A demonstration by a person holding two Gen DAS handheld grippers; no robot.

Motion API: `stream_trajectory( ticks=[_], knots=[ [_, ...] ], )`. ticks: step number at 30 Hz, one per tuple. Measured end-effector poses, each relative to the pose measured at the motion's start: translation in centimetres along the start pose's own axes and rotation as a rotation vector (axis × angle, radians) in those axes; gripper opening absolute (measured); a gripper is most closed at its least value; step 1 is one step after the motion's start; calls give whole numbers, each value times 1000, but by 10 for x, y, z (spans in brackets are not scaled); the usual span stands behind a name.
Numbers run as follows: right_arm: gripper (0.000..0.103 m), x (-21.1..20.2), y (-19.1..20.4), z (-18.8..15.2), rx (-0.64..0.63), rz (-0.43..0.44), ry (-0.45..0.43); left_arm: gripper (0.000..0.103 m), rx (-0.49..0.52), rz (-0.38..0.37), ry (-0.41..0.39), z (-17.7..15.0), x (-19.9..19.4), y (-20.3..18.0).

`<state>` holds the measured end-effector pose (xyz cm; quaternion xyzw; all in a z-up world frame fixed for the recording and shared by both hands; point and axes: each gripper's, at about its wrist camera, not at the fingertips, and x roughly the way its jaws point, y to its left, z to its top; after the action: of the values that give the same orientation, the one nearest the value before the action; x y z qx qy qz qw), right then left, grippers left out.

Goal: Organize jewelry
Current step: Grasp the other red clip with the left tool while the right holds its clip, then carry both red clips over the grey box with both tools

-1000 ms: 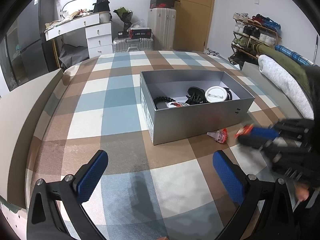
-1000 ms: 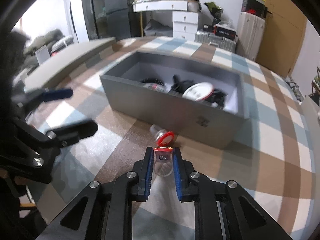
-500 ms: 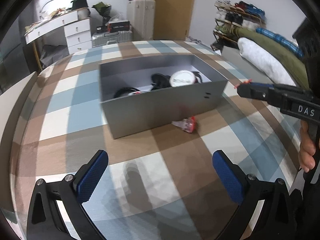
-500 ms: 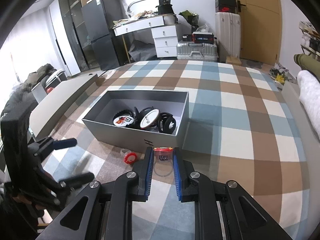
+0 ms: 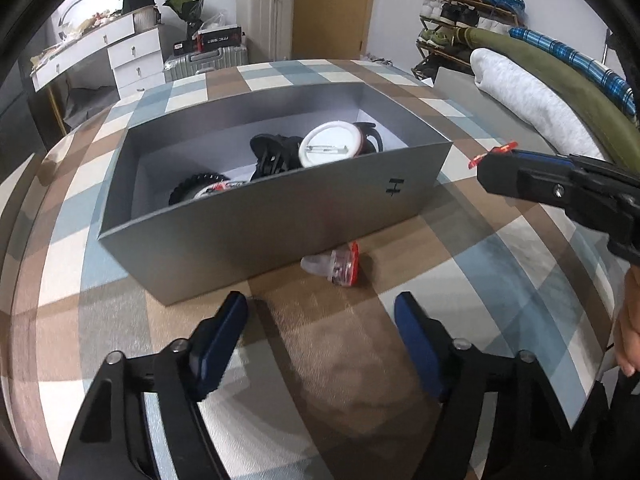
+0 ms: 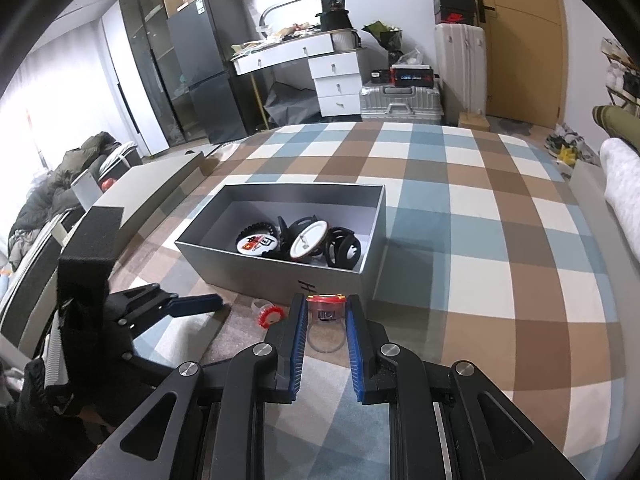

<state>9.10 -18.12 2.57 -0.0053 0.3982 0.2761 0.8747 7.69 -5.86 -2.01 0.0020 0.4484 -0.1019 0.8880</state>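
A grey open box (image 5: 248, 216) (image 6: 280, 276) sits on the checkered bed cover and holds black hair clips (image 5: 276, 152) and round white cases (image 5: 330, 148) (image 6: 308, 240). A small clear container with a red lid (image 5: 338, 266) (image 6: 269, 314) lies on its side in front of the box. My left gripper (image 5: 320, 326) is open just in front of that container. My right gripper (image 6: 325, 320) is shut on a second clear red-lidded container (image 6: 326, 306), held above the cover right of the box; it also shows in the left wrist view (image 5: 516, 176).
A rolled white and green bedding stack (image 5: 532, 92) lies along the right edge. A flat grey box lid (image 6: 152, 188) lies left of the box. A dresser (image 6: 320, 68), suitcases (image 6: 400, 100) and a shoe rack (image 5: 468, 8) stand beyond the bed.
My left gripper moved forward and right toward the lying container and its jaws narrowed. My right gripper lifted, still holding its container, and the box now sits nearer to it.
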Motion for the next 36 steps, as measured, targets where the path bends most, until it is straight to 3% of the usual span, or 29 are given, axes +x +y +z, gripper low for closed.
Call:
stream_trajectory(
  ticks=[6,9,12,25,36],
  knots=[
    [18,1,0,0,3,0,2,57,23,18,10,6,6,-8],
    [18,0,1,0,0,2,1,46,37,25,15,10,8,-11],
    [18,1,2,0,-1,3,2,25,44,48,15,11,8,-13],
    [18,11,10,-4,-23,2,25,24,-16,21,-107,-10,-36,13],
    [18,23,31,-10,-68,24,30,24,-71,29,-212,-2,-58,30]
  ],
)
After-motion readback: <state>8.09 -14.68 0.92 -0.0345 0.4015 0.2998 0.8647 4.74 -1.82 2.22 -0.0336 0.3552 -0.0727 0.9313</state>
